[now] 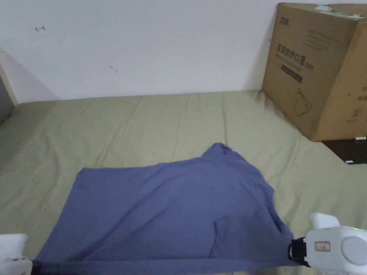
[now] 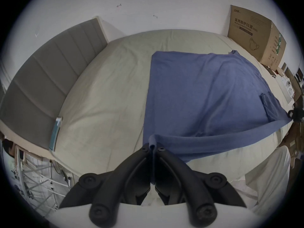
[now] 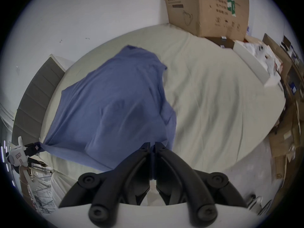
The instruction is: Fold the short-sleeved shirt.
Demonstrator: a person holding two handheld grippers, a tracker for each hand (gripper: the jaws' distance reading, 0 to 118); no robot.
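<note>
Nearest the person, the left black two-jaw gripper (image 2: pixel 153 146) has its jaws pressed together on a bunched corner of the blue short-sleeved cotton shirt (image 1: pixel 172 211), a nub of cloth standing up between the tips; the right black two-jaw gripper (image 3: pixel 152 145), on a white housing, likewise pinches the shirt's opposite near corner, its jaws closed with blue cloth between them. The near edge of the shirt is stretched taut between the two grippers, lifted just off the bed's front edge, while the rest of the garment lies spread over the pale green bedsheet (image 1: pixel 150 125), its far end bunching into a small peak. The sheet is lightly creased and covers the whole mattress. At the bed's left end a grey padded headboard (image 2: pixel 49 77) rises. Farther back on the right, a large brown cardboard box (image 1: pixel 319 68) stands on the bed against the plain white wall (image 1: pixel 143 43), with smaller boxes and white items cluttered beside it.
</note>
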